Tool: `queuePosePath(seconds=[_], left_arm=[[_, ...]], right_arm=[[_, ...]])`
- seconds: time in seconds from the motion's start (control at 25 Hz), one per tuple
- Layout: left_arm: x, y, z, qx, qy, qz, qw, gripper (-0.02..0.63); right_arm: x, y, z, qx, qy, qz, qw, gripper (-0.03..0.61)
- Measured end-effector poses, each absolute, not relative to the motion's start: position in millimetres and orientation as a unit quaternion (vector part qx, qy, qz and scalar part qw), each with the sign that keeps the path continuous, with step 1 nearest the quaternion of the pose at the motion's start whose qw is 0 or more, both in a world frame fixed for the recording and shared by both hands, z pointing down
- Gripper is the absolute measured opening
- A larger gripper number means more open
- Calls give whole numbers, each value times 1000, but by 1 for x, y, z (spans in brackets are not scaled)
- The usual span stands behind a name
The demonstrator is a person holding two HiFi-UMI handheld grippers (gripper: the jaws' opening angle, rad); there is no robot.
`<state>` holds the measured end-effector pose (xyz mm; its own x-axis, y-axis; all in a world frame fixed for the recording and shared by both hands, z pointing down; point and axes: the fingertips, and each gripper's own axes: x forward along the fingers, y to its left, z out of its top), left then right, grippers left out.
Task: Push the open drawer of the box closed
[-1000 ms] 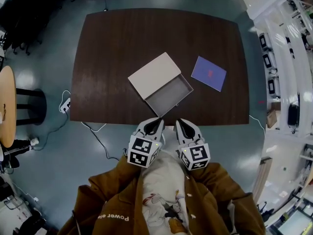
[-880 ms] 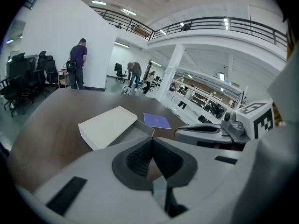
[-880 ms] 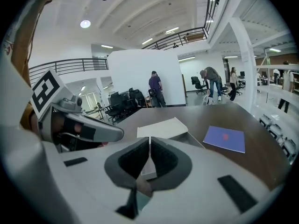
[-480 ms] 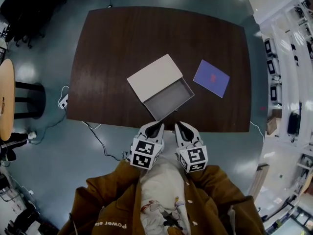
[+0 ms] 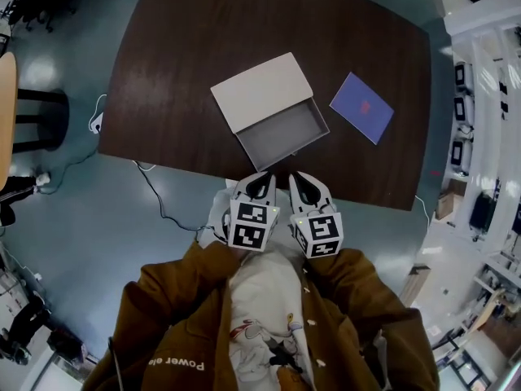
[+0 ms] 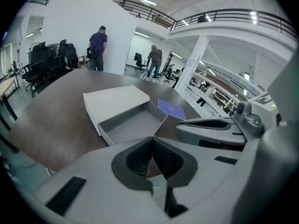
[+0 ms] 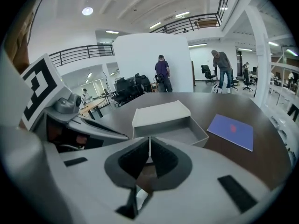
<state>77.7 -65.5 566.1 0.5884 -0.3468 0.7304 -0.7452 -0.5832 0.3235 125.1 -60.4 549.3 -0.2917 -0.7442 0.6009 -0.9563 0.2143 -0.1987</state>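
A: Where's the open grey drawer (image 5: 283, 135)?
B: It's sticking out of the flat beige box (image 5: 262, 90) on the dark worktop (image 5: 179, 55), facing us.
A: Grippers?
B: We're holding the left gripper (image 5: 262, 182) and right gripper (image 5: 299, 183) just short of it, jaws pressed together, empty, probably for pushing.

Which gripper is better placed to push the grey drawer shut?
Probably right. The right gripper, jaws together, sits nearly in line with the open grey drawer of the beige box; the left gripper is off to one side.
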Motion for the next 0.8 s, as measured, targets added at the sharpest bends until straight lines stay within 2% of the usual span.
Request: queuePosePath(seconds=[0.8], left_arm=[[105, -52, 643, 765, -378, 351, 387, 6]], right_arm=[[143, -70, 611, 508, -767, 294, 259, 8]])
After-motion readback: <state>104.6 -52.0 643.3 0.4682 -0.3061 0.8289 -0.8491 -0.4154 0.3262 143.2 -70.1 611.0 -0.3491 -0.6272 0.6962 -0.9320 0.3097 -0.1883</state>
